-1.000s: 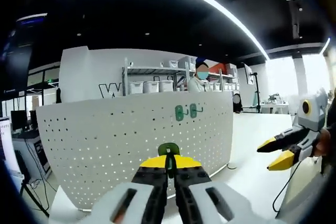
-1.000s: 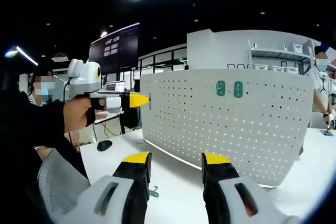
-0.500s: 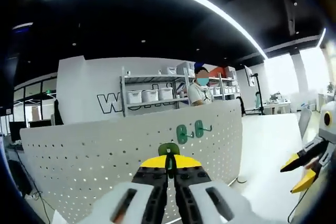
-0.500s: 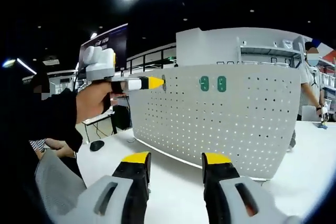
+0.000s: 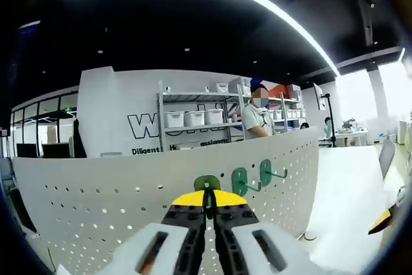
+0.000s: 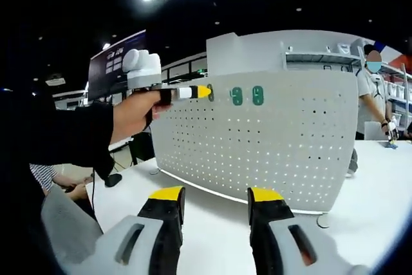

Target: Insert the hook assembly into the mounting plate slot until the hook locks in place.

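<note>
A white perforated mounting plate (image 5: 116, 204) (image 6: 277, 146) stands upright on the white table (image 6: 206, 198). Two green hooks (image 5: 239, 180) (image 6: 237, 96) hang side by side near its top edge. My left gripper (image 5: 207, 199) is shut on a third green hook (image 5: 206, 183), held close to the plate just left of the mounted pair. In the right gripper view a hand holds that left gripper (image 6: 193, 92) with the green hook (image 6: 210, 92) at the plate's face. My right gripper (image 6: 215, 201) stands open and low over the table with nothing between its fingers; its yellow tip (image 5: 380, 220) shows at the right.
A person (image 5: 260, 117) (image 6: 374, 107) stands behind the plate by shelves with white bins (image 5: 193, 117). A dark mouse (image 6: 113, 180) lies on a desk at the left. A small round object (image 6: 324, 221) sits at the plate's right foot.
The left gripper with its green hook has risen and moved right along the plate, closing on the two mounted hooks. The right gripper has stayed open and low.
</note>
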The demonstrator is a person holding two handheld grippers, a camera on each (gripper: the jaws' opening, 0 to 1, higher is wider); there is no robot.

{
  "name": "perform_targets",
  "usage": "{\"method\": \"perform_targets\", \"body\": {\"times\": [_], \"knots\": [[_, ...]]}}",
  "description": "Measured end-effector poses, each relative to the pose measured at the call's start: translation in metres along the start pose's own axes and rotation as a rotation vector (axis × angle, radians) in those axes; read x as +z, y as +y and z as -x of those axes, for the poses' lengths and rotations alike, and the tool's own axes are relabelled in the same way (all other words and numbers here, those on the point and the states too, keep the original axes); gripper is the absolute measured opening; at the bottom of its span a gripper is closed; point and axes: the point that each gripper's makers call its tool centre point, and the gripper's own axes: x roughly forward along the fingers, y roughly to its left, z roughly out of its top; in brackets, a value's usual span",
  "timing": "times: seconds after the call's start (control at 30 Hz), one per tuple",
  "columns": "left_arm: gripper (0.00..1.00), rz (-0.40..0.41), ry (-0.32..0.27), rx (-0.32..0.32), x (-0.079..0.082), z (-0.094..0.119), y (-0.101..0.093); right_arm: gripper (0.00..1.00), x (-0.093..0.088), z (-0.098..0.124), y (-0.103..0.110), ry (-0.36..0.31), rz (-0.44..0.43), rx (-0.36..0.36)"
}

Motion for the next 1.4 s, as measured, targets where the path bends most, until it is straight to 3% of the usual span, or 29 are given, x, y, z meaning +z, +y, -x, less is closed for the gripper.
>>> {"method": "perform_targets", "body": {"times": [0.97, 1.3, 1.4], "knots": [[0.02, -0.037, 0.001, 0.116, -0.010, -0.017, 0.002, 0.36, -0.006, -0.001, -0.013, 0.016, -0.010, 0.003], [0.02, -0.013, -0.031, 0.200, -0.011, -0.018, 0.003, 0.36, -0.008, -0.003, -0.010, 0.024, -0.008, 0.020], [0.02, -0.056, -0.031, 0.235, -0.010, -0.019, 0.003, 0.36, -0.009, -0.002, -0.011, 0.031, -0.006, 0.021]]}}
